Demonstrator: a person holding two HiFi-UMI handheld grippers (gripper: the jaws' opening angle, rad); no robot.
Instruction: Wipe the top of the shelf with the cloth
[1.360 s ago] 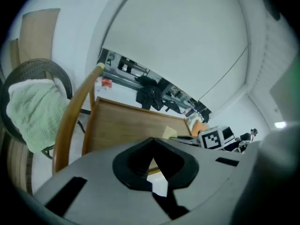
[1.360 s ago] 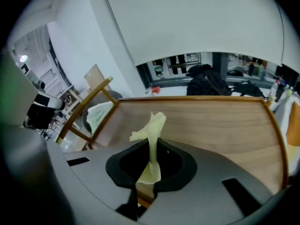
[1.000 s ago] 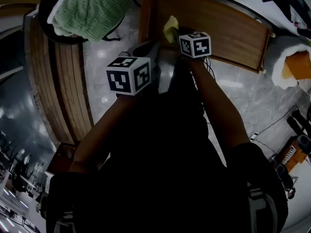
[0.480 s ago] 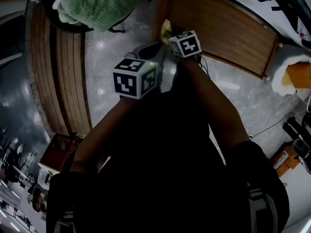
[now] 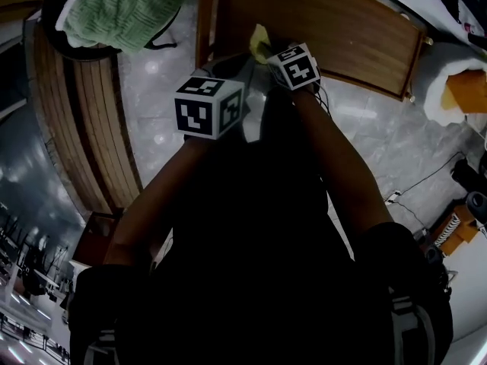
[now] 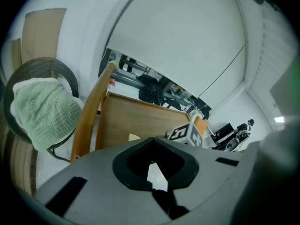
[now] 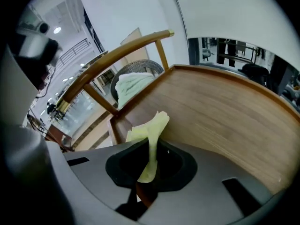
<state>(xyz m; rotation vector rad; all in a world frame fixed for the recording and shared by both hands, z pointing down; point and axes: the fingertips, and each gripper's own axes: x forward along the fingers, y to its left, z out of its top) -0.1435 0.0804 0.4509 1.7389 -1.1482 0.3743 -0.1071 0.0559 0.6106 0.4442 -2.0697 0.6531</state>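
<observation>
The wooden shelf top [image 5: 342, 36] lies ahead of me, also filling the right gripper view [image 7: 225, 116]. A pale yellow cloth [image 7: 151, 137] is pinched in my right gripper [image 7: 146, 182], which is shut on it. The cloth's free end [image 5: 261, 42] hangs over the shelf's left part, just beyond the right marker cube [image 5: 297, 65]. My left gripper [image 6: 152, 190] is shut with nothing in it. Its marker cube [image 5: 207, 106] hovers short of the shelf's left end, beside the right one.
A dark round basket holding a green knitted towel [image 5: 122, 6] stands to the left of the shelf. A curved wooden rail [image 6: 89, 114] runs along the shelf's left end. Grey stone floor [image 5: 365, 135] surrounds it. A white bag with orange contents [image 5: 456, 90] sits at the right.
The right gripper with the cloth slid to the shelf's left edge, then back further onto the top. The left gripper stayed alongside.
</observation>
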